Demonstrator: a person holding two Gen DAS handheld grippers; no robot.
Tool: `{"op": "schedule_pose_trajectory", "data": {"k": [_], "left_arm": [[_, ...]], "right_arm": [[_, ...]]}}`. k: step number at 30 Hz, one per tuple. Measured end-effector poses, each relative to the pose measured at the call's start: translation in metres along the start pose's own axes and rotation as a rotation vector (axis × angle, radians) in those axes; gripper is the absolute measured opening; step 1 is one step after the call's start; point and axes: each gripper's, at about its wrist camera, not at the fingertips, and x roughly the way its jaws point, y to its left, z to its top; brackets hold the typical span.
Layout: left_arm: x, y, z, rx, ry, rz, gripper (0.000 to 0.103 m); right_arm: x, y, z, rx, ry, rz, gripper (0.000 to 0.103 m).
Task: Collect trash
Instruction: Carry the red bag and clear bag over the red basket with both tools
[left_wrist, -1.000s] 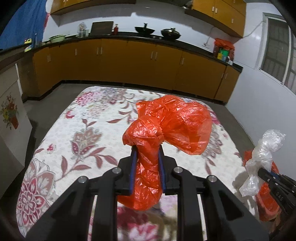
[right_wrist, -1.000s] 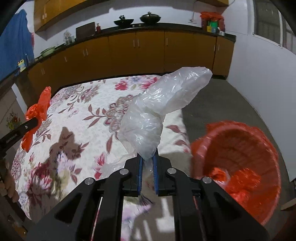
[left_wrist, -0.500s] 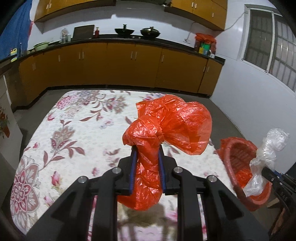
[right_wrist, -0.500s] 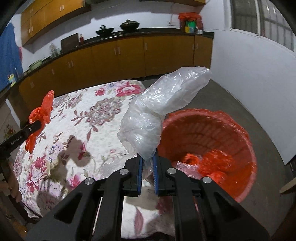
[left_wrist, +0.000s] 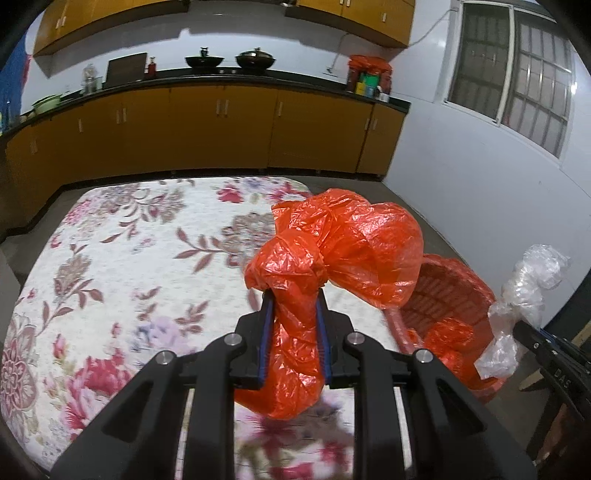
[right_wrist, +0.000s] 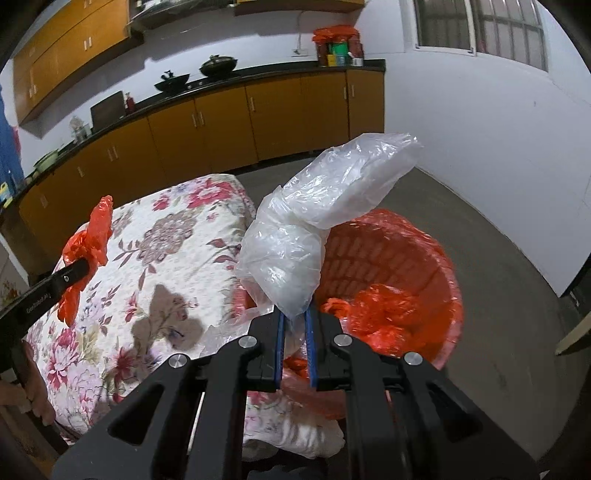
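Observation:
My left gripper is shut on a crumpled orange plastic bag, held above the right side of the floral-covered table. My right gripper is shut on a crumpled clear plastic bag, held over the near rim of the orange basket. The basket stands on the floor just past the table's right edge and holds orange plastic scraps. In the left wrist view the clear bag and right gripper show at far right. In the right wrist view the orange bag and left gripper show at far left.
Orange kitchen cabinets with a dark counter run along the back wall, with pans on top. A white wall with a window stands to the right. Grey floor surrounds the basket. A hand shows at lower left.
Both grippers have swung to the right with their bags. The basket, at the edge before, now lies right under the clear bag and beside the orange bag.

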Motion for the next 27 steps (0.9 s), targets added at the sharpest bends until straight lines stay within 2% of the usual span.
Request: {"op": "schedule_pose_trajectory", "data": {"k": [15, 27], "left_arm": [[0.015, -0.071, -0.009, 0.068, 0.035, -0.132, 0.022], [0.044, -0.108, -0.012, 0.116, 0.081, -0.187, 0.022]], "right_arm": [[-0.012, -0.041, 0.003, 0.078, -0.03, -0.022, 0.01], [-0.002, -0.064, 0.006, 0.121, -0.027, -0.027, 0.01]]}}
